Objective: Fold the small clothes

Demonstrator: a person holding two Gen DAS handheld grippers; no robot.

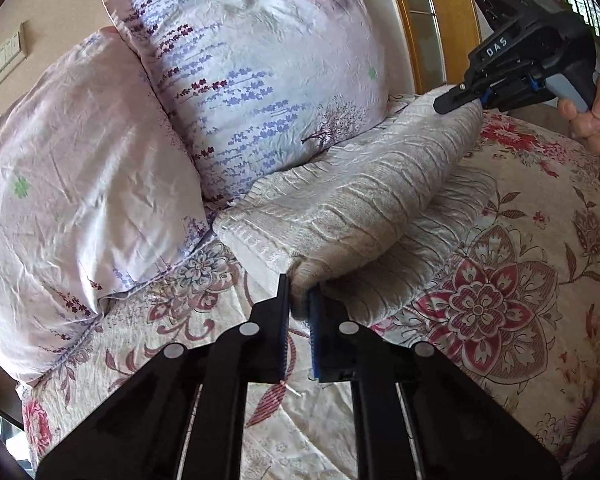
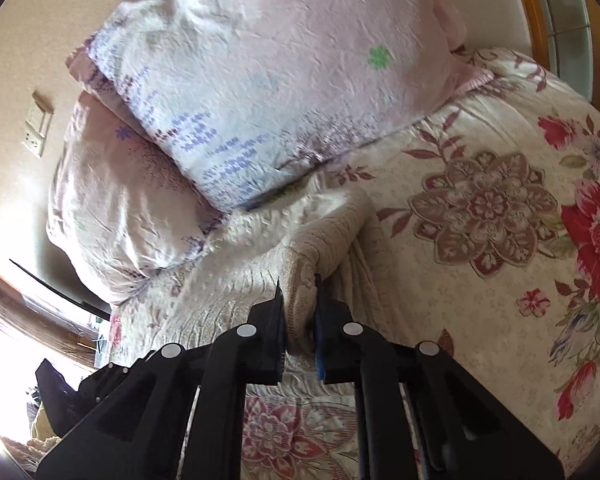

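Left gripper pinching sweater corner, right gripper same

Knit garment: cream cloth, ribbed and cabled, rough matt texture, thick at the folded edge. Left gripper: glossy black plastic, one finger faced with a blue ridged pad, round pale matt discs on the arms. Right gripper: same glossy black plastic. Bedspread: floral printed cloth, quilted, slight sheen. Pillows: thin crinkled cloth, faintly silky. Headboard frame: varnished wood, smooth, glossy.
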